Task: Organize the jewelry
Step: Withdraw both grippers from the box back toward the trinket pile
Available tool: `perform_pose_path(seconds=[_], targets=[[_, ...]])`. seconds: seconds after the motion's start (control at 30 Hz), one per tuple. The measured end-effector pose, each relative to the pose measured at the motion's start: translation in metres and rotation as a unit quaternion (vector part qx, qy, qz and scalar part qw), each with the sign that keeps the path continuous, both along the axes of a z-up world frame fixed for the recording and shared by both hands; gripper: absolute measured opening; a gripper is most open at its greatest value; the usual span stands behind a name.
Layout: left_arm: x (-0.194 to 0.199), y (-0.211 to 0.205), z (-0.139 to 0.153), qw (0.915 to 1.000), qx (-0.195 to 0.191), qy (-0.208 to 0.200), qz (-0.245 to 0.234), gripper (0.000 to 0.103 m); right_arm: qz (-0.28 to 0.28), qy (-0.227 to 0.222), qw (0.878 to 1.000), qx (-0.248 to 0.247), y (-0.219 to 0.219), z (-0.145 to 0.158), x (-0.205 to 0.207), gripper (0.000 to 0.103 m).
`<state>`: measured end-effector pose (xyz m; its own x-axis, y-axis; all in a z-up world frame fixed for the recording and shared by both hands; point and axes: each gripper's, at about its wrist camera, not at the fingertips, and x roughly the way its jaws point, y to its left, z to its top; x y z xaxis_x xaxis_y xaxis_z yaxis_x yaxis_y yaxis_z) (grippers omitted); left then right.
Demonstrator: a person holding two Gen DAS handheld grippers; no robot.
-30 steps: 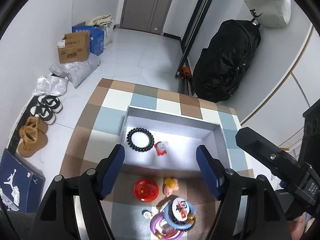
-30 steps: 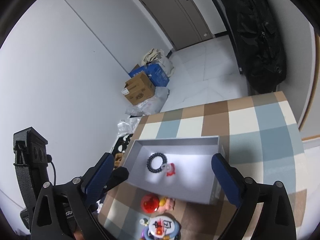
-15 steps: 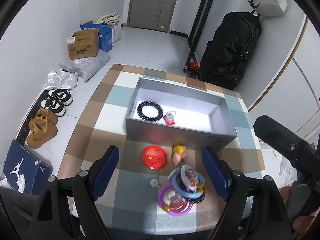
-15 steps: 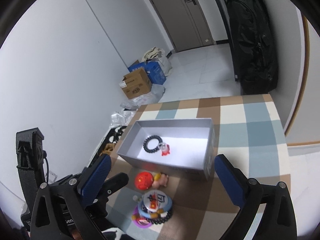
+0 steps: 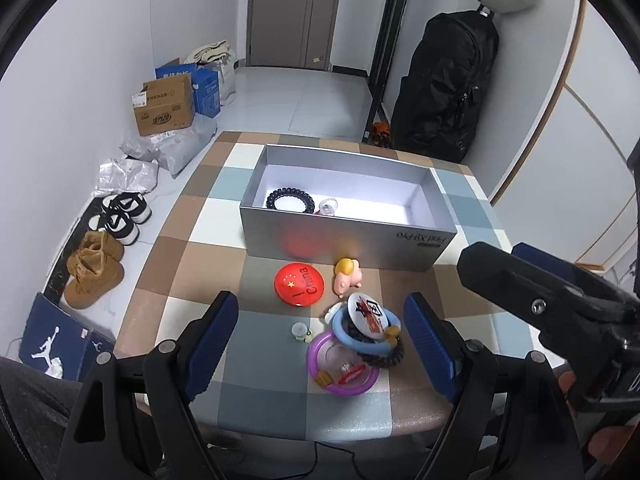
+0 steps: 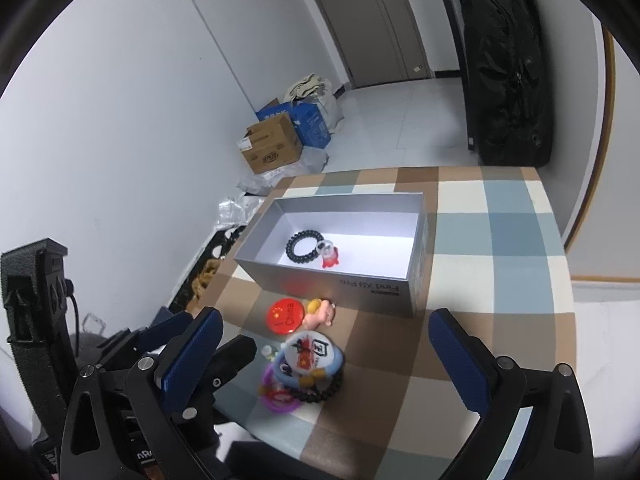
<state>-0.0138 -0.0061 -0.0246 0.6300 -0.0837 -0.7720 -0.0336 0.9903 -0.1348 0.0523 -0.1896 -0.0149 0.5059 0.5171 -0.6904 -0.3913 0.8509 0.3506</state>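
Both grippers, left gripper [image 5: 320,332] and right gripper [image 6: 320,356], are held wide open and empty above the jewelry pile [image 5: 354,338], likely choosing a piece; a black bracelet [image 5: 290,199] already lies inside the grey box [image 5: 344,240].

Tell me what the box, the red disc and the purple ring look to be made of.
Box: likely coated cardboard, satin silver; it mirrors the disc's red faintly.
Red disc: glossy plastic or enamelled metal, printed; domed with a sheen.
Purple ring: translucent plastic, probably; the cloth shows through.
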Motion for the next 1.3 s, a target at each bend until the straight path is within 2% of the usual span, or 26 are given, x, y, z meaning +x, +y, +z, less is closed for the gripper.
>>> perform_pose_path(seconds=[0.23, 0.33, 0.57, 0.77, 0.83, 1.03, 1.1, 1.13, 1.17, 1.3], targets=[[0.001, 0.002, -0.008, 0.9998, -0.009, 0.015, 0.002, 0.081, -0.011, 0.017, 1.0, 0.012, -0.012, -0.005, 0.003, 0.103], [0.004, 0.002, -0.011, 0.9997, -0.001, 0.023, 0.004, 0.081, -0.014, 0.028, 0.999, 0.013, -0.014, -0.009, 0.006, 0.103], [0.006, 0.0, -0.017, 0.9994, -0.005, 0.027, -0.019, 0.081, -0.01, 0.045, 0.999, 0.007, -0.011, -0.018, 0.009, 0.102], [0.007, -0.001, -0.019, 0.9991, -0.007, 0.028, -0.03, 0.081, -0.01, 0.058, 0.998, 0.024, -0.018, -0.019, 0.012, 0.095], [0.007, -0.001, -0.021, 0.999, -0.008, 0.031, -0.03, 0.081, -0.012, 0.065, 0.997, 0.034, -0.024, -0.02, 0.014, 0.089], [0.005, -0.009, -0.028, 0.9975, -0.003, 0.047, -0.053, 0.081, -0.018, 0.072, 0.996, 0.053, -0.035, -0.019, 0.019, 0.085], [0.004, -0.011, -0.035, 0.9961, -0.002, 0.066, -0.06, 0.077, -0.02, 0.074, 0.996, 0.053, -0.035, -0.02, 0.02, 0.085], [0.004, -0.011, -0.039, 0.9953, -0.005, 0.074, -0.062, 0.07, -0.021, 0.076, 0.995, 0.054, -0.035, -0.021, 0.021, 0.085], [0.004, -0.011, -0.041, 0.9947, -0.009, 0.08, -0.064, 0.067, -0.022, 0.079, 0.995, 0.054, -0.036, -0.023, 0.022, 0.085], [0.008, -0.011, -0.042, 0.9934, -0.019, 0.09, -0.069, 0.067, -0.024, 0.086, 0.995, 0.054, -0.036, -0.025, 0.024, 0.084]])
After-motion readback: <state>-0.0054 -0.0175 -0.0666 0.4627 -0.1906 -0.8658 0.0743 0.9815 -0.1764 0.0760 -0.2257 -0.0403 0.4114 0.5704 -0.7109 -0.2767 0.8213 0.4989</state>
